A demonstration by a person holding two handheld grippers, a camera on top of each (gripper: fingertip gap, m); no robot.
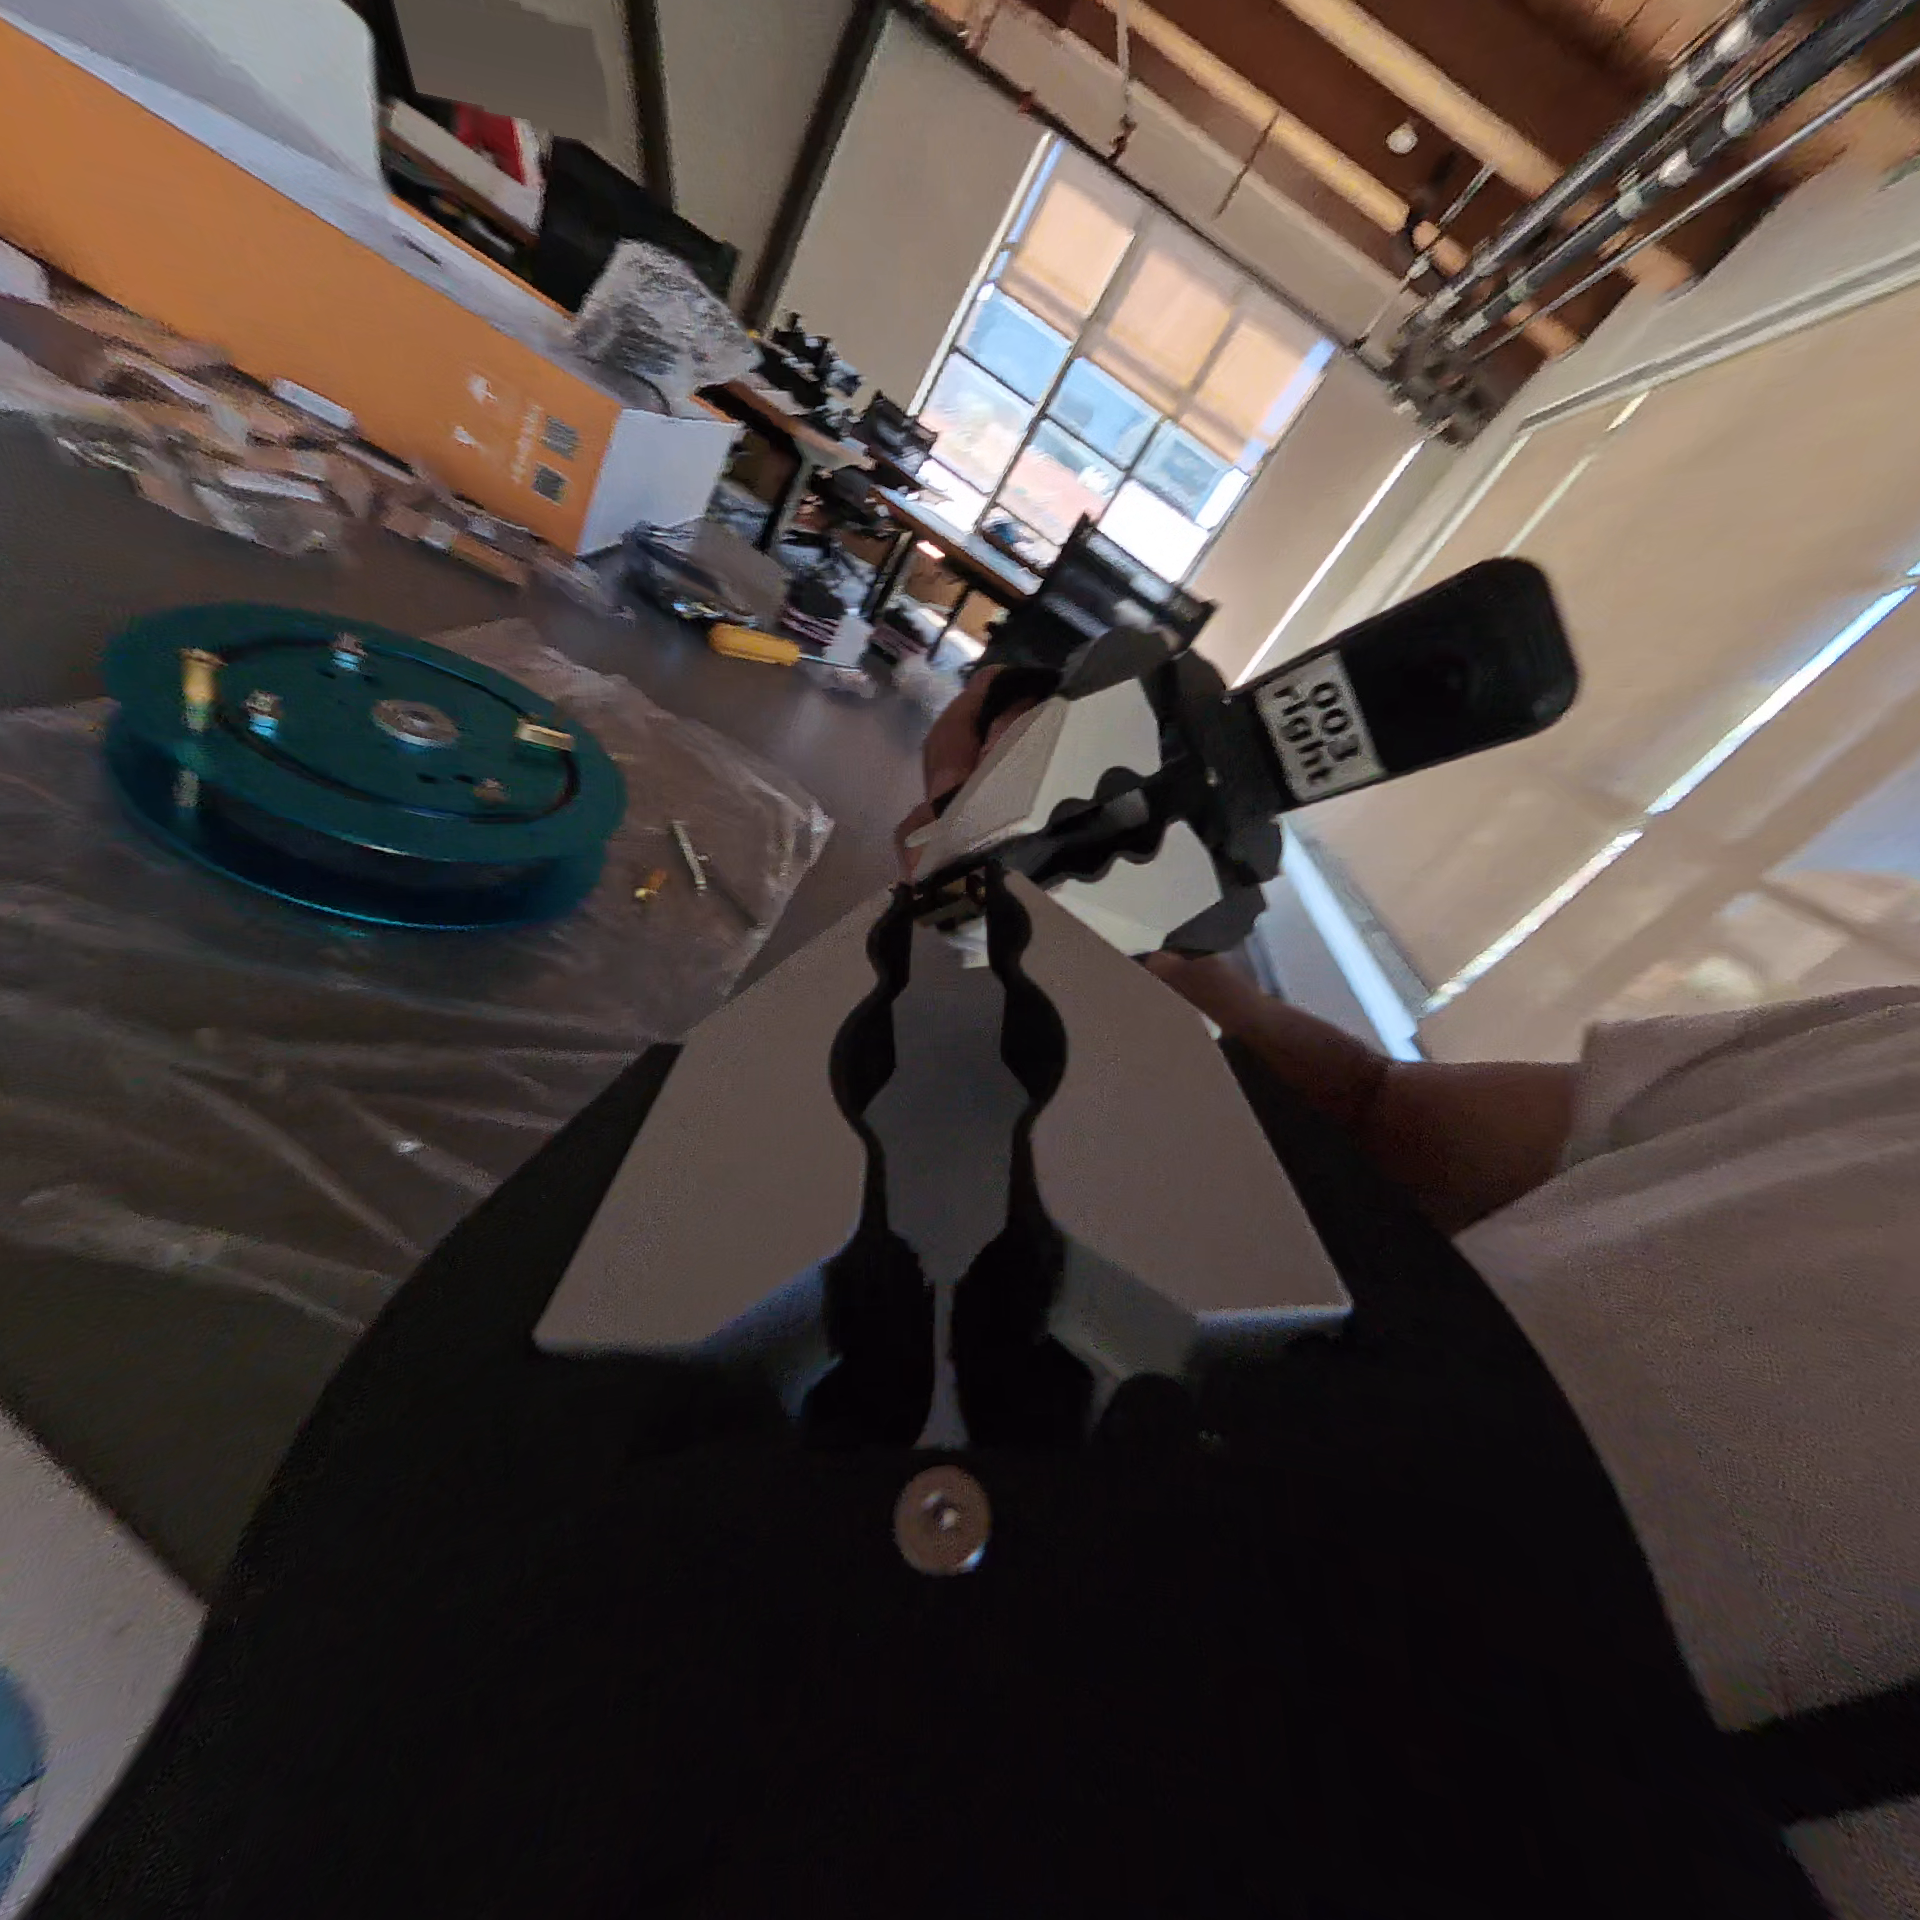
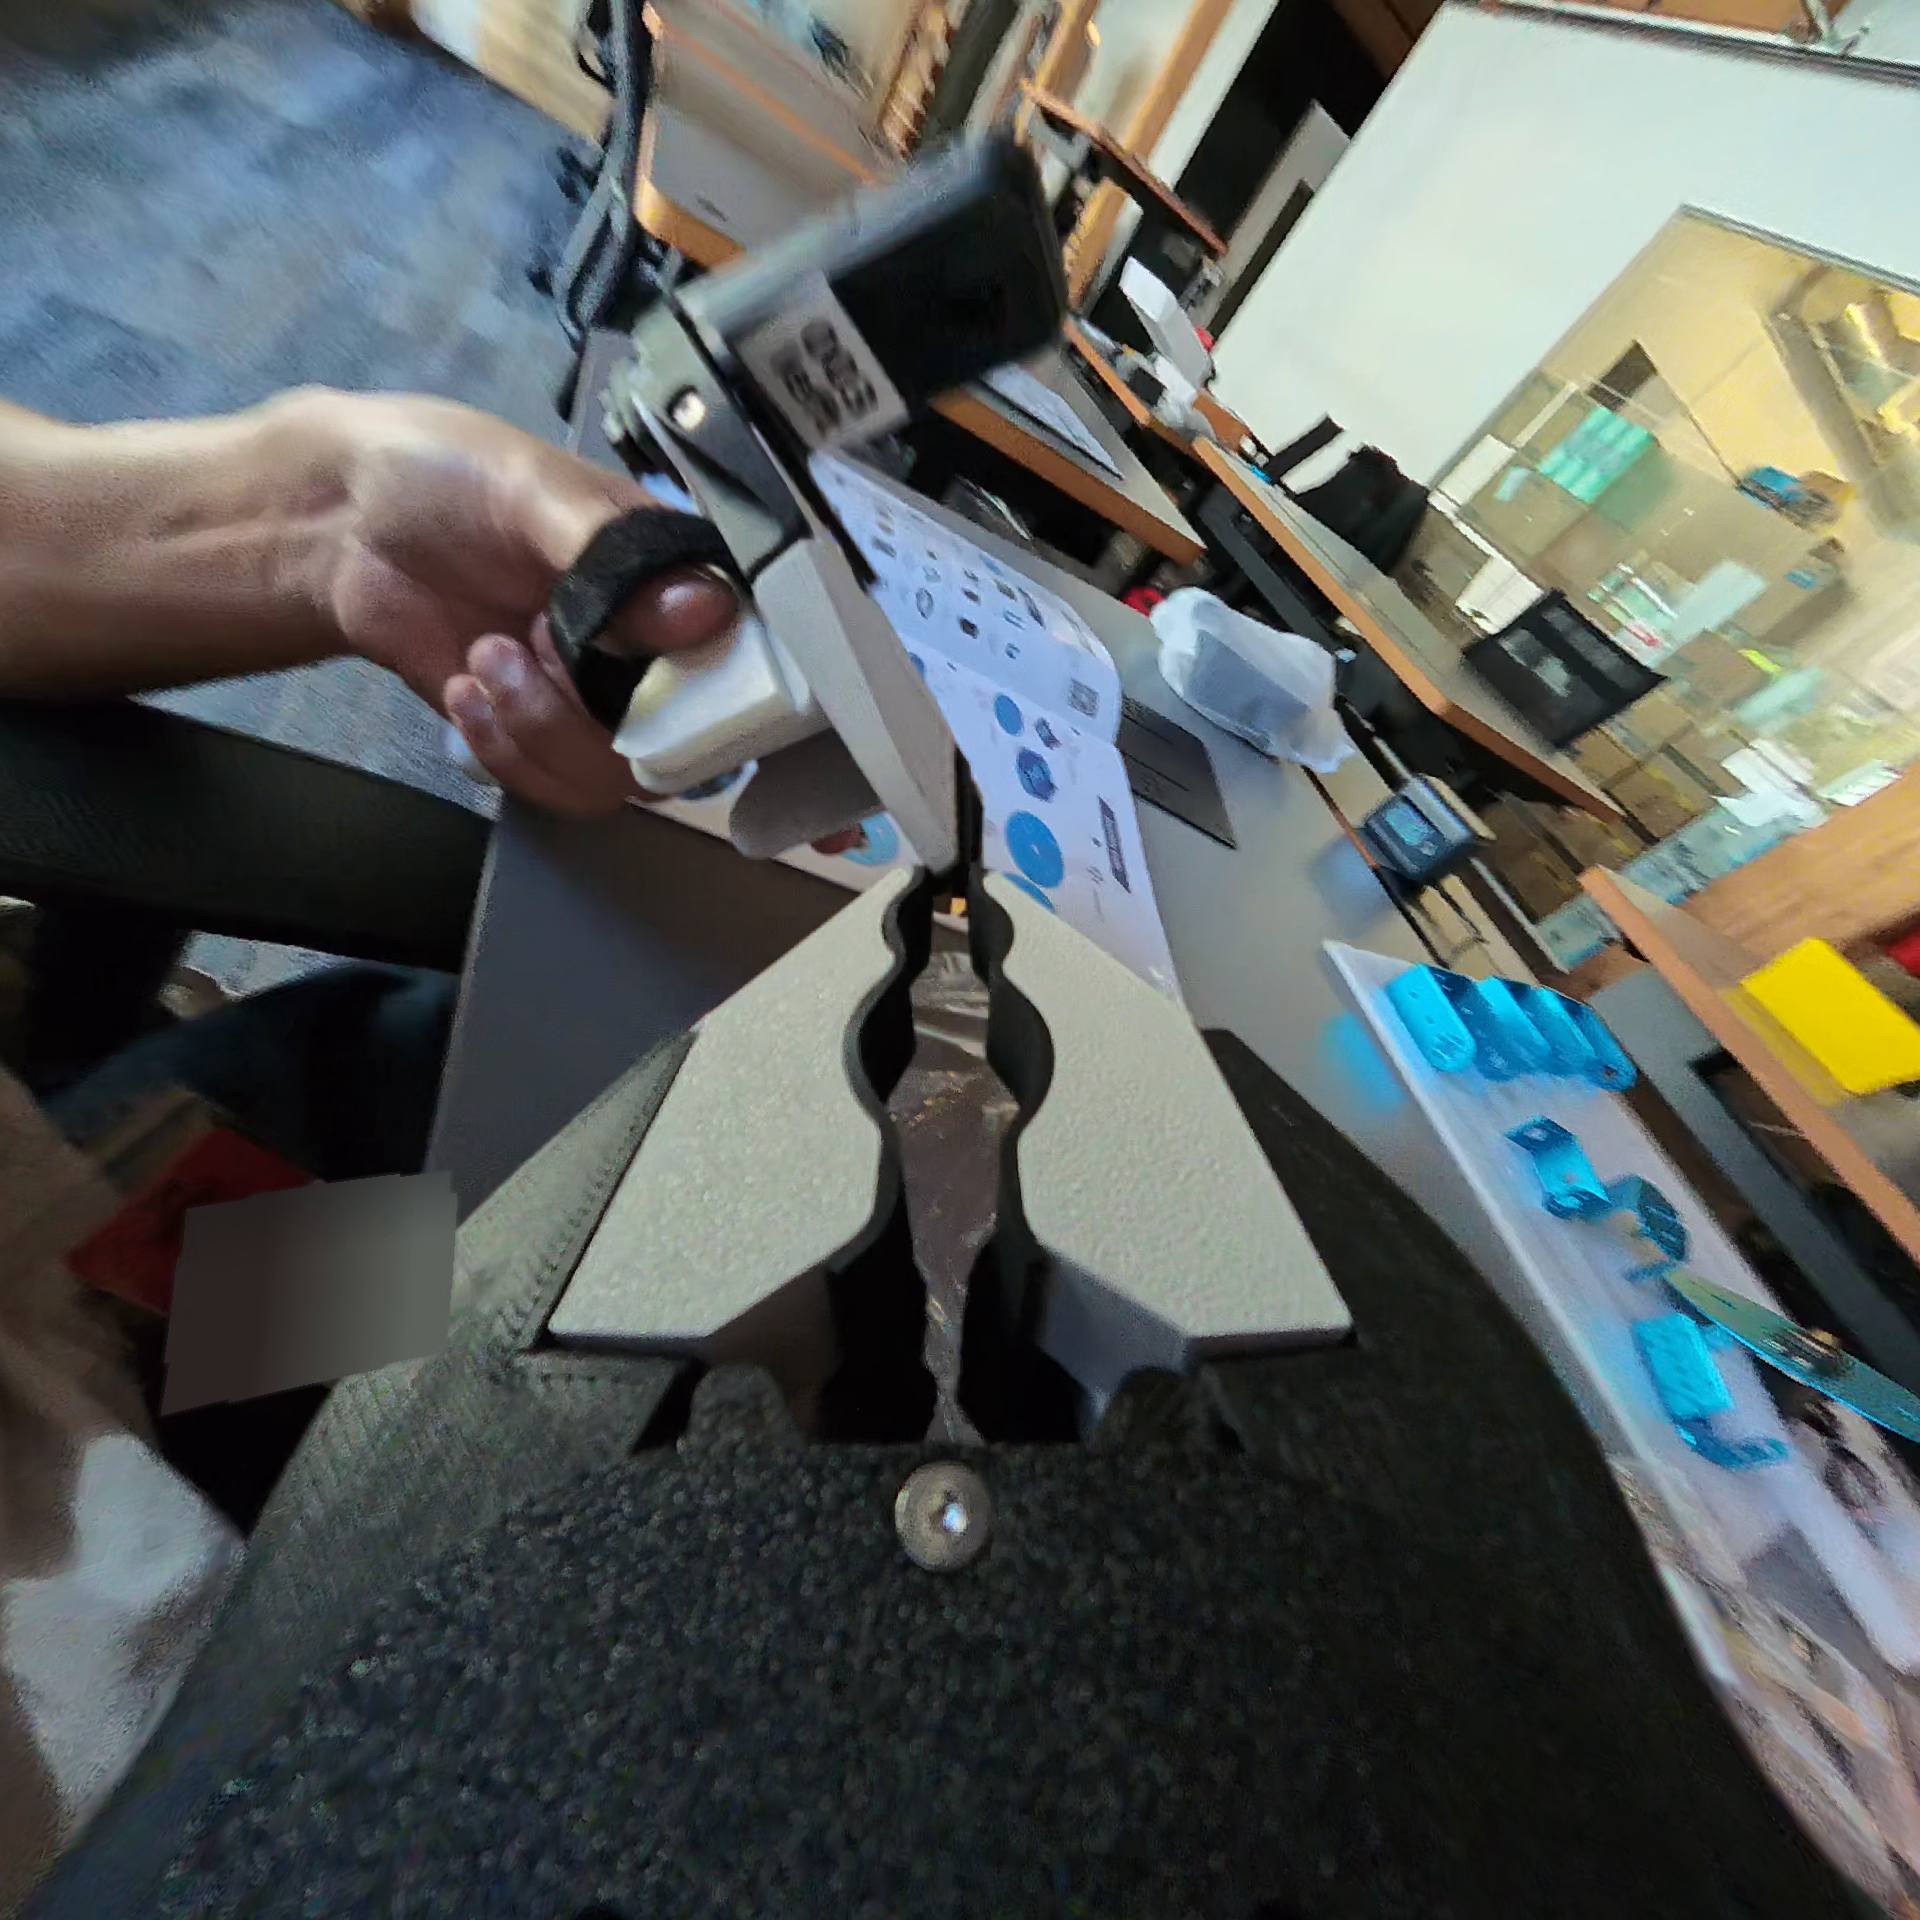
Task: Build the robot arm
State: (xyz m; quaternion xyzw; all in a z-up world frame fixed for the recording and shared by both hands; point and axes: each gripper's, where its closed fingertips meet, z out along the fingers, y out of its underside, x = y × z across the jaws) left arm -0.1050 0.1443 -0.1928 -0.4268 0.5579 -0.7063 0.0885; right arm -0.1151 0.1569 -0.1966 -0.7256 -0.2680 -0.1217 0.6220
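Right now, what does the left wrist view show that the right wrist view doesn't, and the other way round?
Only the left wrist view: a teal metal wheel with brass fittings lying on clear plastic sheet, loose screws beside it, a yellow tool farther back, and a window.

Only the right wrist view: blue metal brackets on a white tray, and a printed parts sheet.

Both: the left hand-held gripper and right hand-held gripper meeting tip to tip, fingers nearly closed. A small brass-coloured part sits at the tips; which one holds it is unclear.

One teal disc assembly (image 1: 364, 764); one yellow box (image 2: 1834, 1013); one printed sheet (image 2: 997, 717)
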